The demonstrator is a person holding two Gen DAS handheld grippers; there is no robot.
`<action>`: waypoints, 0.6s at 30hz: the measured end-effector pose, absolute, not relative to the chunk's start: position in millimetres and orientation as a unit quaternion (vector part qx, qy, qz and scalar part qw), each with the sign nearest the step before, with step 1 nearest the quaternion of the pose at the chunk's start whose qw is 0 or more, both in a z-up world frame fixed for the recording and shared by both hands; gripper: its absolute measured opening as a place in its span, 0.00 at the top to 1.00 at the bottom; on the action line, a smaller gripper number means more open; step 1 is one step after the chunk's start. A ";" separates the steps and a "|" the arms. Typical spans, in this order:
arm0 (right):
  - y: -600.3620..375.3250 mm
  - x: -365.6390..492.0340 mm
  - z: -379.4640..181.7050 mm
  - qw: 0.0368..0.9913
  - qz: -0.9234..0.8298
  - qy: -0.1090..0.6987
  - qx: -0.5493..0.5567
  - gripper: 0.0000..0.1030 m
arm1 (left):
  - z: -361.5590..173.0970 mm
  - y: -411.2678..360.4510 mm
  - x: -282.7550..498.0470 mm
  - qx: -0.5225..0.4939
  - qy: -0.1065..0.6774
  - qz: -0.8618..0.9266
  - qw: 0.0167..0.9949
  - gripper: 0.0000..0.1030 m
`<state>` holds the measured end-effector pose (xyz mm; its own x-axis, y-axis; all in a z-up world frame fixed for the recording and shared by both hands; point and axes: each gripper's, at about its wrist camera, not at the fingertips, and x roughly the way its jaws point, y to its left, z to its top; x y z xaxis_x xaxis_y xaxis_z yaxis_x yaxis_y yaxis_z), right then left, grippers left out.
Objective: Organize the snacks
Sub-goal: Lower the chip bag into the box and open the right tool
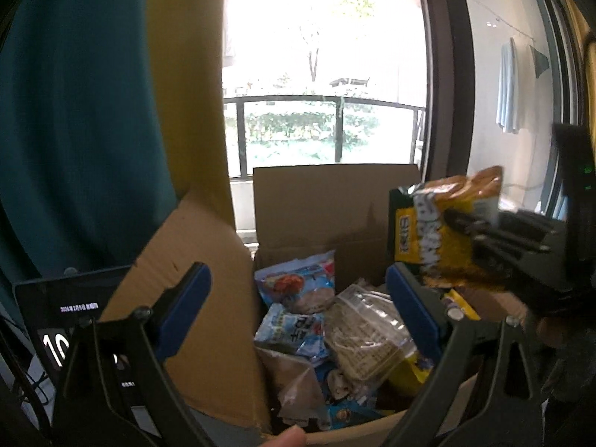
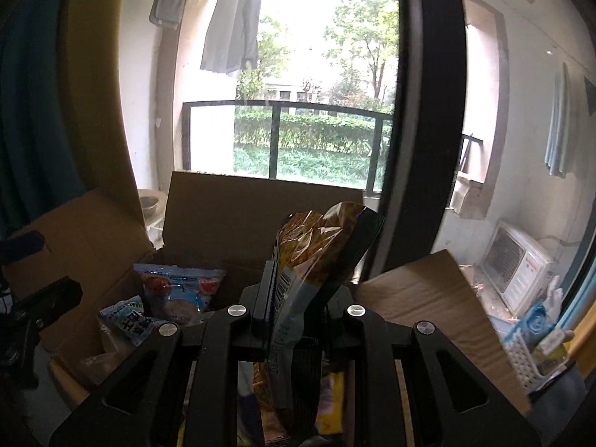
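An open cardboard box (image 1: 305,201) holds several snack packets, among them a blue-and-white packet (image 1: 298,287) and a clear bag of pale noodles (image 1: 368,339). My left gripper (image 1: 298,309) hangs open over the box, blue pads wide apart, nothing between them. My right gripper (image 1: 465,231) comes in from the right, shut on a yellow-brown snack bag (image 1: 447,223). In the right wrist view the same snack bag (image 2: 316,257) stands upright, pinched between the fingers of the right gripper (image 2: 294,309), above the box (image 2: 231,205). The blue packets (image 2: 178,290) lie at lower left.
A dark tablet screen (image 1: 59,316) stands left of the box. A window with a dark frame (image 1: 450,74) and a balcony rail lie behind. The box's right flap (image 2: 428,305) hangs outward; a white appliance (image 2: 517,260) and a blue-and-white basket (image 2: 532,342) sit on the right. A fingertip (image 1: 287,439) shows at the bottom edge.
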<state>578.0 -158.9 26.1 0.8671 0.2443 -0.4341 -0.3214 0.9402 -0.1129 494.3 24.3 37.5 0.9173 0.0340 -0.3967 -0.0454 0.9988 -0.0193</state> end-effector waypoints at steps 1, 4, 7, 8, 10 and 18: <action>-156.3 580.8 24.7 0.960 0.149 0.218 -0.091 0.79 | 36.8 24.0 494.3 -0.011 0.203 0.022 0.979 0.07; -149.7 581.7 22.3 0.958 0.146 0.227 -0.096 0.74 | 36.4 23.0 494.0 -0.008 0.204 0.022 0.979 0.07; -147.4 577.2 23.2 0.956 0.152 0.229 -0.098 0.67 | 37.5 23.2 492.4 -0.012 0.205 0.020 0.979 0.06; -146.7 575.5 24.1 0.956 0.152 0.230 -0.099 0.67 | 38.0 23.6 492.7 -0.012 0.205 0.019 0.979 0.06; -145.0 573.5 24.6 0.955 0.155 0.230 -0.101 0.67 | 38.0 23.1 491.9 -0.013 0.206 0.019 0.978 0.06; -145.8 564.9 31.2 0.957 0.147 0.231 -0.099 0.67 | 41.7 23.1 487.4 -0.017 0.206 0.023 0.978 0.06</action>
